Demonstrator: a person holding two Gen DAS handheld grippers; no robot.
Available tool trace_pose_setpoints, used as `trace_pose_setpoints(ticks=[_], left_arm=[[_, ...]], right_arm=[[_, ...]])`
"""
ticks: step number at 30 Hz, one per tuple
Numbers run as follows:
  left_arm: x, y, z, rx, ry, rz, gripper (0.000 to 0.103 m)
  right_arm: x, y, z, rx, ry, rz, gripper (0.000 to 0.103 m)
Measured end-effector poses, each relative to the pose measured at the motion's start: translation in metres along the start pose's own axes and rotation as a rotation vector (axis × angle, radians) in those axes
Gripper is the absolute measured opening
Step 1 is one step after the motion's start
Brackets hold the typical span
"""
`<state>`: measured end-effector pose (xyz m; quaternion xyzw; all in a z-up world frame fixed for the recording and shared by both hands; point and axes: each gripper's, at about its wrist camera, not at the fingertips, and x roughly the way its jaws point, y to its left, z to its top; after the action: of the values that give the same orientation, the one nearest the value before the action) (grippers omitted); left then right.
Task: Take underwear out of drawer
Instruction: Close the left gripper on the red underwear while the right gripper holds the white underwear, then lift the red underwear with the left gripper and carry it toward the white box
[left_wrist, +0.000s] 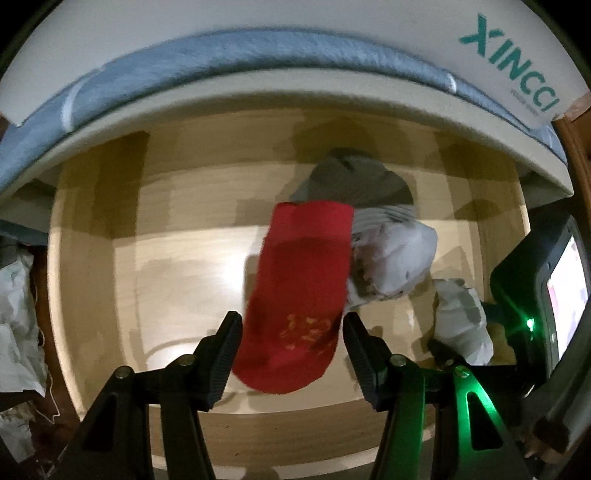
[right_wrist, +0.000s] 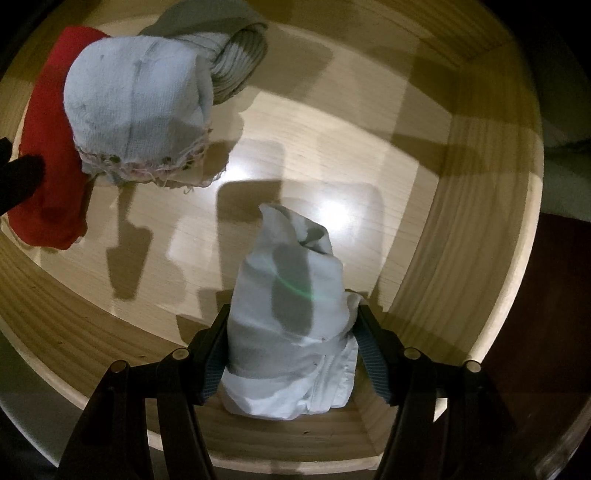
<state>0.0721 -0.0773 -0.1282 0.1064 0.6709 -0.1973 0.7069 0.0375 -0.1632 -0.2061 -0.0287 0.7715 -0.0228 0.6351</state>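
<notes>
**Two rolled garments between my jaws inside the drawer**

The white rolled underwear (right_wrist: 291, 325) stands in the near right part of the drawer (right_wrist: 461, 206), close to the front wall. Its long axis runs from my right gripper (right_wrist: 291, 350) away toward the middle of the drawer floor, with the peaked, crumpled end pointing away and the banded, thicker end nearest the camera. My right gripper points steeply down on it, its jaws straddling the bundle; the left pad lies against the cloth, the right pad sits at the bundle's edge, and I cannot tell whether it presses there.

The red rolled piece (left_wrist: 299, 295) lies further left. In the left wrist view its long axis runs from between my left gripper's (left_wrist: 291, 354) fingers up and slightly right toward the drawer's back wall; the end with the yellow print is the near one. The left jaws are spread to either side of that near end, with a thin gap visible at each pad, so nothing is clamped.

Touching the red piece's right side is a pale frayed bundle (left_wrist: 395, 258), and behind that a grey striped roll (left_wrist: 354, 181) lies toward the back wall. Above the drawer runs a white panel with a blue strip (left_wrist: 258, 55).
</notes>
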Motion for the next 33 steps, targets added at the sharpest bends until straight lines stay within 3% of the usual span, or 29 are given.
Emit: trace_pose_setpoints(ticks=[3, 9, 17, 24, 33], left_arm=[[0.008, -0.003, 0.004, 0.002, 0.018, -0.008, 0.058], [0.03, -0.004, 0.013, 0.023, 0.065, 0.063, 0.058], [0.046, 0.025, 0.014, -0.087, 0.129, -0.004, 0.058], [0.046, 0.034, 0.014, -0.082, 0.146, 0.012, 0.048], [0.044, 0.044, 0.003, -0.077, 0.175, 0.032, 0.046]], right_arm=[[0.0, -0.001, 0.0, 0.0, 0.0, 0.0, 0.063], [0.0, 0.0, 0.0, -0.005, 0.002, -0.001, 0.064], [0.0, -0.001, 0.0, -0.003, 0.006, 0.003, 0.065], [0.0, -0.002, 0.0, -0.002, 0.006, 0.003, 0.066], [0.0, -0.003, 0.0, -0.002, 0.007, 0.004, 0.066]])
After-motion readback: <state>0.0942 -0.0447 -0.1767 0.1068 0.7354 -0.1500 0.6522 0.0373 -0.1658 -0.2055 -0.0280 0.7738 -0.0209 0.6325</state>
